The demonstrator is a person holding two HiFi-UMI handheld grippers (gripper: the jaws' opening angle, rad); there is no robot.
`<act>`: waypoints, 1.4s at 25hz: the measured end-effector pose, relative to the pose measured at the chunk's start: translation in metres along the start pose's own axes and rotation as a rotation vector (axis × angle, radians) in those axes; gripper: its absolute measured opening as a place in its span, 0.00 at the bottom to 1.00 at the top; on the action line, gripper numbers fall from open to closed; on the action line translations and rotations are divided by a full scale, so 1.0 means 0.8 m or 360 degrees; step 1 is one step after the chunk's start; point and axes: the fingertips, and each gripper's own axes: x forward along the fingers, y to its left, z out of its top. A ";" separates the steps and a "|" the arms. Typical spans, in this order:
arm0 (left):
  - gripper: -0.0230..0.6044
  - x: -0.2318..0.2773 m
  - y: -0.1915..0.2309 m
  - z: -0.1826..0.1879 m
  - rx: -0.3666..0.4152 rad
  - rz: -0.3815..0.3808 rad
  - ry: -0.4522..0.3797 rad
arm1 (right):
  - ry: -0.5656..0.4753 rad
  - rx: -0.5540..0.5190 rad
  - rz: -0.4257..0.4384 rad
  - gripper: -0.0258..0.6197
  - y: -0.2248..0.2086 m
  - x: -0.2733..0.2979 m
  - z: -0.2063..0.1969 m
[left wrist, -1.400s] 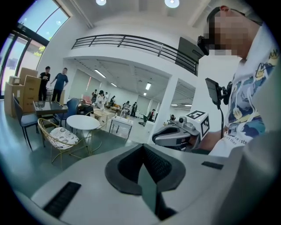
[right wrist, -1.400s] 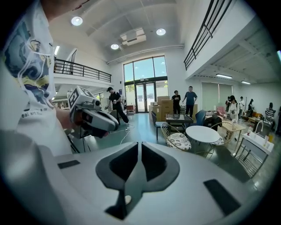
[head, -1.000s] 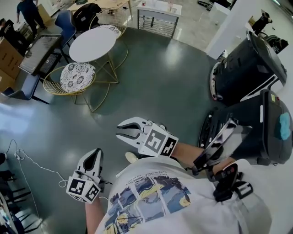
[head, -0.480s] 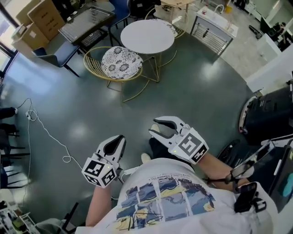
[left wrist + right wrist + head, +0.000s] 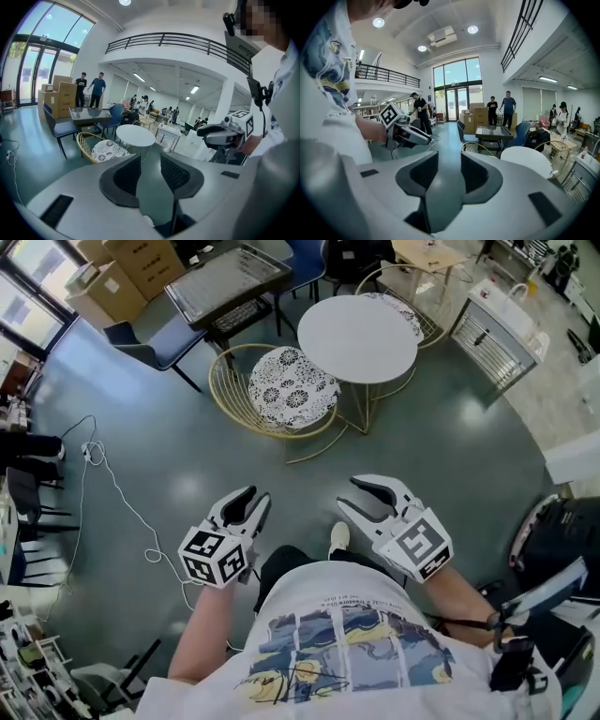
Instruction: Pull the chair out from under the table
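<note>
- Grey-green floor fills most of the head view, and we hold both grippers low over it, well apart from the furniture ahead
- Our left gripper has its jaws a moderate way apart with nothing between them; they have just been opening
- Our right gripper is spread wider, as far as it goes, and is likewise empty; its jaws have just been opening too
- We find the chair, gold wire with a black-and-white patterned seat, drawn up against the round white table, its seat edge meeting the tabletop's rim
- A white cable trails over the floor at the left, and cardboard boxes stand at the top left
- In the left gripper view we look along the left gripper, its two dark pads parted over bare floor
- Beyond its left jaw sits the chair, with the table just behind it, both far off
- Our right gripper shows at the right of that view, held level with it
- In the right gripper view the right gripper gapes wide, and we see only floor in the gap
- The left gripper shows at the left, while the table and the chair's wire back lie past the right jaw, untouched
</note>
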 end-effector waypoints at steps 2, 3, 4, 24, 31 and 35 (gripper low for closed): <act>0.25 0.028 0.028 0.014 -0.0087 0.0033 0.0008 | 0.0022 0.0015 -0.0018 0.25 -0.031 0.007 -0.004; 0.26 0.040 0.042 0.020 -0.0136 0.0048 0.0012 | 0.0028 0.0026 -0.0038 0.25 -0.044 0.009 -0.006; 0.27 0.050 0.058 0.025 -0.0171 0.0071 0.0018 | 0.0034 0.0039 -0.0060 0.25 -0.056 0.012 -0.008; 0.37 0.291 0.523 -0.042 -0.0826 0.0485 0.0619 | 0.0152 0.0303 -0.0618 0.25 -0.184 0.153 0.046; 0.37 0.355 0.600 -0.077 -0.0895 0.0576 0.0798 | 0.0260 0.0435 -0.0833 0.25 -0.196 0.159 0.036; 0.36 0.372 0.617 -0.089 -0.0951 0.0600 0.0826 | 0.0296 0.0488 -0.0912 0.25 -0.195 0.157 0.031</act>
